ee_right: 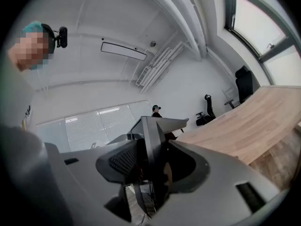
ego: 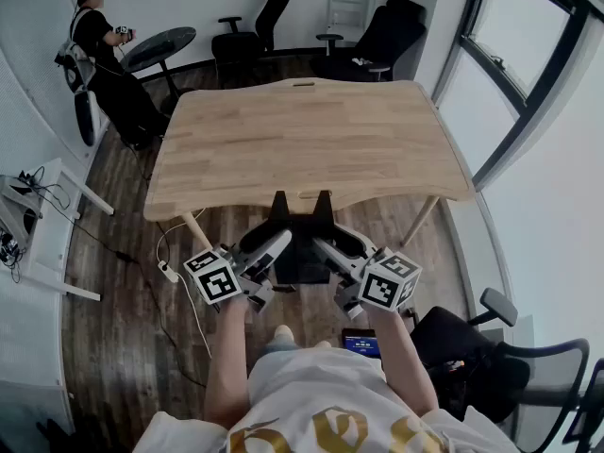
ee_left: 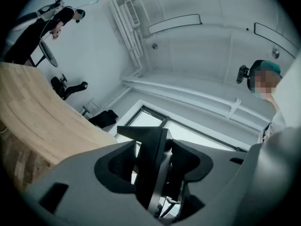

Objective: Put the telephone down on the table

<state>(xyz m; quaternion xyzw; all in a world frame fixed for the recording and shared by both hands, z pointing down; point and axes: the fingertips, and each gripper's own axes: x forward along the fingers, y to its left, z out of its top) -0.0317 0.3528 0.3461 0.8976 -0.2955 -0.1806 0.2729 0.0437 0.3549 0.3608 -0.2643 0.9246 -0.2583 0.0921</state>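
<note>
A black telephone (ego: 302, 243) hangs in the air just short of the front edge of the bare wooden table (ego: 311, 140), with two dark prongs pointing up toward that edge. My left gripper (ego: 276, 245) grips it from the left and my right gripper (ego: 327, 249) from the right. In the left gripper view a black panel of the telephone (ee_left: 148, 149) stands between the jaws of the left gripper (ee_left: 153, 171), with the table (ee_left: 37, 112) off to the left. The right gripper (ee_right: 148, 171) likewise has the telephone (ee_right: 153, 140) between its pads, the table (ee_right: 249, 121) to its right.
A person (ego: 99, 55) stands at the back left by a round black table (ego: 159, 47). Black office chairs (ego: 255, 26) line the far wall, and another chair (ego: 491, 357) is at my right. A white desk (ego: 38, 215) and a floor power strip (ego: 168, 272) lie left.
</note>
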